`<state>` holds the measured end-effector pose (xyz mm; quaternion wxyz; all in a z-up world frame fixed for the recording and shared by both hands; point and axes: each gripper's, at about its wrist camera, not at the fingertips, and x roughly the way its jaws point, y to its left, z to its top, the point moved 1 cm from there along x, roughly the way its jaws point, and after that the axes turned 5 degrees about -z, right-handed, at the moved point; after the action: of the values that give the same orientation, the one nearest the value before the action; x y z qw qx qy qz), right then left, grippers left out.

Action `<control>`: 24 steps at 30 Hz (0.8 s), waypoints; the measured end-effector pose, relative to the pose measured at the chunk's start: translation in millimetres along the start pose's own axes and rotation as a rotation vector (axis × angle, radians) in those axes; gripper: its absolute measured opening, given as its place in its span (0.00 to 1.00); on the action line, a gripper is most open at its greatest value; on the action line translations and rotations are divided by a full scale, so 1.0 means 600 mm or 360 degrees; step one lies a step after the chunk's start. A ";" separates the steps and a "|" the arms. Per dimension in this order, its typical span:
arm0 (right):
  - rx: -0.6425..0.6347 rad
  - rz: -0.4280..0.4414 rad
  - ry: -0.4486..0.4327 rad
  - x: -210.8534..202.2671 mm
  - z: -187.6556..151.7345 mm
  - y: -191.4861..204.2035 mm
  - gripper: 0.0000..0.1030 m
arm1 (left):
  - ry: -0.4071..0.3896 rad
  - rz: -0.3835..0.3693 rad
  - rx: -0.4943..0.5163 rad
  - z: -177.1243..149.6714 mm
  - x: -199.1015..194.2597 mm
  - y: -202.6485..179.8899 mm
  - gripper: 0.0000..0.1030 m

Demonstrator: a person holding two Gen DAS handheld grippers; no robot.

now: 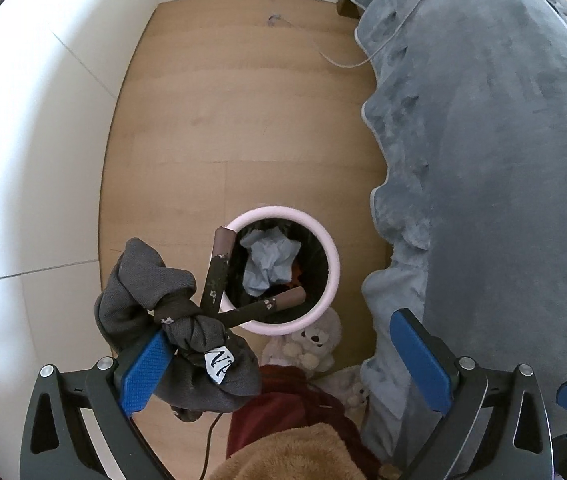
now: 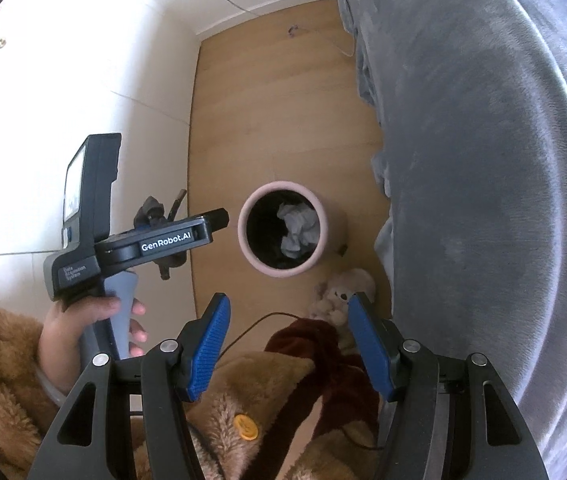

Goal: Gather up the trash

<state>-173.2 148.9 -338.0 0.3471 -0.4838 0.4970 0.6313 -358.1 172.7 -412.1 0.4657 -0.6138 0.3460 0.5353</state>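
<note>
The left tool [image 1: 287, 360] points straight down with its jaws spread wide; a dark grey bundle of cloth [image 1: 179, 320] with two brown straps clings to the left pad, touching nothing on the other side, above the floor [image 1: 243, 120] beside the pink-rimmed bin [image 1: 333, 264]. Crumpled pale paper [image 1: 269, 264] lies inside the bin. The right tool [image 2: 285, 344] is half open and empty. A plush toy [image 1: 315, 340] lies by the bin, against the grey blanket [image 1: 483, 160].
</note>
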 end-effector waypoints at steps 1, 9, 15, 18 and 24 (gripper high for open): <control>0.0006 0.0003 -0.0006 -0.002 0.000 -0.002 0.59 | -0.0008 0.0001 0.0010 0.000 -0.001 -0.002 1.00; 0.0058 0.0028 -0.0023 -0.005 -0.011 -0.020 0.59 | -0.0075 0.0022 0.0120 0.002 -0.014 -0.025 1.00; 0.0051 0.0038 -0.0020 -0.002 -0.010 -0.021 0.59 | -0.0133 0.0030 0.0208 0.000 -0.021 -0.038 1.00; 0.0050 0.0045 -0.0023 -0.001 -0.008 -0.020 0.59 | -0.0134 -0.0047 0.0174 0.001 -0.026 -0.036 1.00; 0.0044 0.0077 -0.0062 0.001 0.005 -0.017 0.59 | -0.0162 -0.0105 0.0130 0.000 -0.041 -0.025 1.00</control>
<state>-164.5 154.4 -341.2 0.3481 -0.4544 0.5104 0.6418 -348.9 175.9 -385.1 0.5248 -0.5773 0.3231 0.5356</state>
